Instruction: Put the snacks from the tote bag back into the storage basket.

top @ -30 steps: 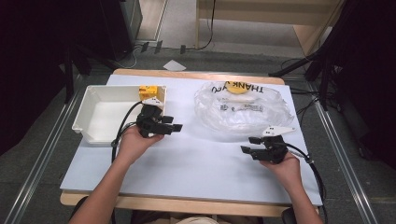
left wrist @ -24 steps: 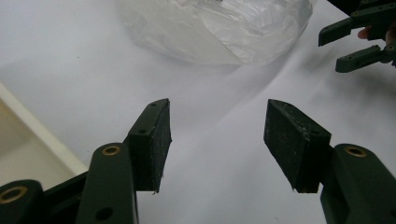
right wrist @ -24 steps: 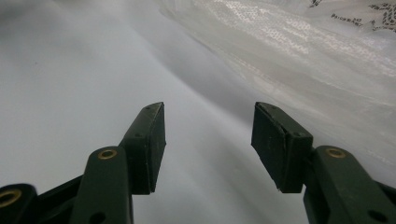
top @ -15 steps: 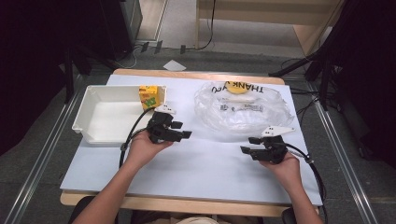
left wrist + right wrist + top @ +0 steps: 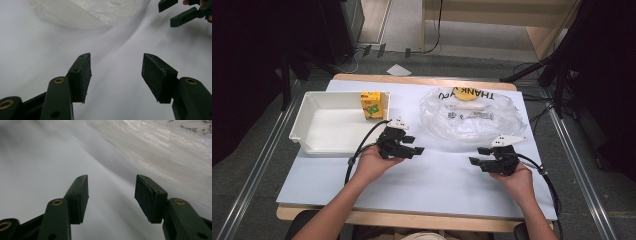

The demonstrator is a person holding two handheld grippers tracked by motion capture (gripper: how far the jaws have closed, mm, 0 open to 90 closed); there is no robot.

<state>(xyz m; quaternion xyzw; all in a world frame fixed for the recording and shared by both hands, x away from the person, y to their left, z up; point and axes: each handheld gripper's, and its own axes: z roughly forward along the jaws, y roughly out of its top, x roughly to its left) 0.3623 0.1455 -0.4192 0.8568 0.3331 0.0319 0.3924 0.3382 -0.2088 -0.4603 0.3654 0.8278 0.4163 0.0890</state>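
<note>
Hovering low over the bare table (image 5: 432,190), both tools sit released — jaws apart, nothing between them. Left gripper (image 5: 416,148) has swung away from the white tray (image 5: 307,120) since a second ago and now points across toward the right gripper (image 5: 477,156), which hasn't moved. Juice carton (image 5: 372,104) stands upright in the tray's far corner, behind and left of the left gripper — likely placed, that step looks closed out. Just ahead of both tools: the clear plastic bag (image 5: 472,119), its near edge also showing past the left gripper's jaws (image 5: 75,15) and beside the right's (image 5: 170,152). Yellow item (image 5: 466,93) lies at the bag's far end. My read — next pick comes from the bag.
</note>
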